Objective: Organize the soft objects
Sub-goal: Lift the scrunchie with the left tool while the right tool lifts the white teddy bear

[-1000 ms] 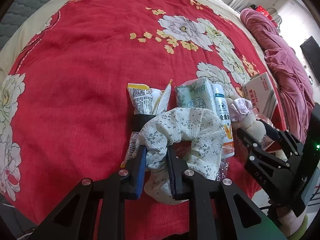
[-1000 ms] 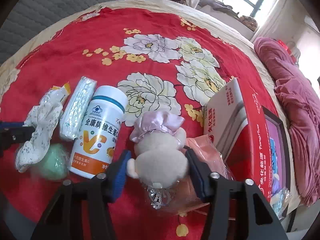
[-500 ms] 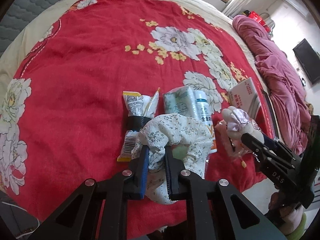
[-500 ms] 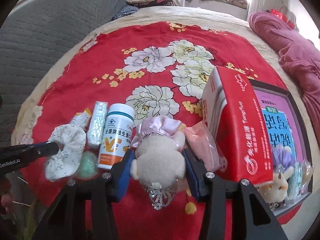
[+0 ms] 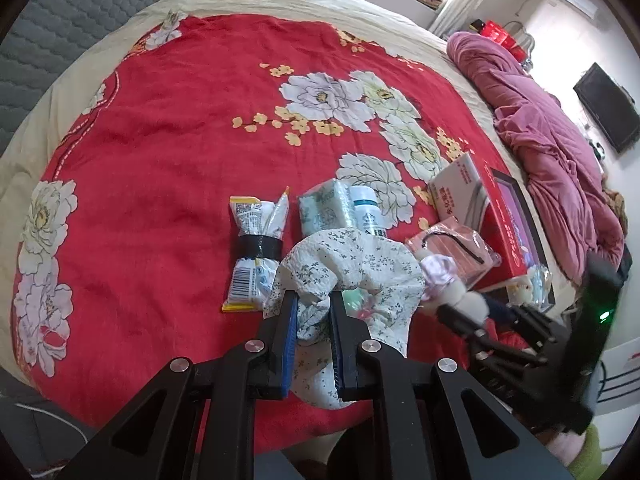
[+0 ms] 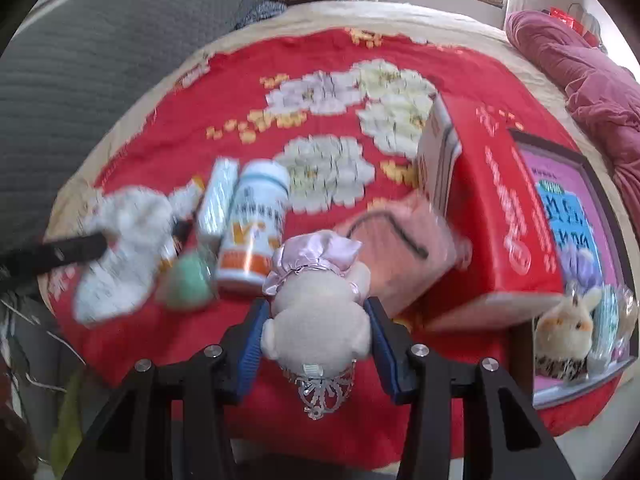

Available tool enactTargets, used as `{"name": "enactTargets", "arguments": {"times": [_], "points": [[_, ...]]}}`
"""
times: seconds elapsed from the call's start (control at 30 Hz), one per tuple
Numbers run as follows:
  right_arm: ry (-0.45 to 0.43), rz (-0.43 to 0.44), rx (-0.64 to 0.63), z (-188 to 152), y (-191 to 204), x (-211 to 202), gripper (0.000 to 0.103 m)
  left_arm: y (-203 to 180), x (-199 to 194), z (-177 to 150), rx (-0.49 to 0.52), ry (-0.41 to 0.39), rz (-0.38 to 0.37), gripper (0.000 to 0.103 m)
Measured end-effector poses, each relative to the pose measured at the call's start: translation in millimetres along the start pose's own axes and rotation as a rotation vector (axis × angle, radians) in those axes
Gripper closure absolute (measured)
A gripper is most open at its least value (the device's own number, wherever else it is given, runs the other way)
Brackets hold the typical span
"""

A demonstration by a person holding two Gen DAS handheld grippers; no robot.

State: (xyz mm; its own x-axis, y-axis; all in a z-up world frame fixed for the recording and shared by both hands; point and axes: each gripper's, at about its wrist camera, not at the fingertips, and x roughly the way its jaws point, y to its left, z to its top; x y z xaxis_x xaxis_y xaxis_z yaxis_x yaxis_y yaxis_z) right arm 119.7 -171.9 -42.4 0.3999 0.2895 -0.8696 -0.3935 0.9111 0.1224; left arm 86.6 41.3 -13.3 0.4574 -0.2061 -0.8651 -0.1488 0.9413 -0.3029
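My left gripper (image 5: 313, 300) is shut on a white floral fabric scrunchie (image 5: 352, 268), which hangs lifted above the red bedspread. In the right wrist view the same scrunchie (image 6: 120, 256) shows blurred at the left on a black finger. My right gripper (image 6: 316, 306) is shut on a cream plush bear (image 6: 316, 312) with a pink bow and a silver crown, also held off the bed. In the left wrist view this bear (image 5: 456, 292) appears at the right, in the other gripper's jaws.
On the bedspread lie a taped snack packet (image 5: 256, 236), a tissue pack (image 5: 324, 208), a white vitamin bottle (image 6: 256, 232), a green soft ball (image 6: 188, 284) and a pink bagged item (image 6: 400, 248). A red box (image 6: 500, 208) stands beside a framed tray (image 6: 576, 216) holding a plush chick (image 6: 564, 332).
Both grippers have risen from the bed with their loads. The scrunchie and the bear are higher above the other items, and the right view has swung towards the red box.
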Motion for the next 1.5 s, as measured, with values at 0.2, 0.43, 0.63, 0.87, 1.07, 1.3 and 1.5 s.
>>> {"name": "enactTargets", "arguments": {"times": [0.2,0.43,0.63,0.87,1.07,1.3,1.5], "points": [[0.055,0.000,0.007,-20.4,-4.1,16.6,0.055,-10.1,-3.1,-6.3,0.019,0.005,0.005,0.088],[0.077,-0.010,-0.017,-21.9,0.7,27.1,0.054,-19.0,-4.0,-12.4,0.033,0.010,0.000,0.088],[0.087,-0.013,-0.004,-20.3,-0.4,30.1,0.057,-22.7,-6.6,-11.2,0.039,0.005,-0.003,0.088],[0.004,0.024,0.026,-8.4,-9.1,-10.3,0.058,-29.4,-15.7,-9.5,0.041,-0.021,-0.016,0.088],[-0.089,0.042,0.079,7.1,-26.0,-58.5,0.058,-45.0,-28.1,-2.5,0.059,-0.045,-0.038,0.088],[-0.174,0.042,0.151,13.8,-58.9,-113.3,0.058,-88.2,-36.2,4.2,0.127,-0.064,-0.081,0.088],[-0.223,0.012,0.217,11.3,-93.8,-144.5,0.058,-131.9,-38.7,7.0,0.195,-0.072,-0.108,0.088]]}}
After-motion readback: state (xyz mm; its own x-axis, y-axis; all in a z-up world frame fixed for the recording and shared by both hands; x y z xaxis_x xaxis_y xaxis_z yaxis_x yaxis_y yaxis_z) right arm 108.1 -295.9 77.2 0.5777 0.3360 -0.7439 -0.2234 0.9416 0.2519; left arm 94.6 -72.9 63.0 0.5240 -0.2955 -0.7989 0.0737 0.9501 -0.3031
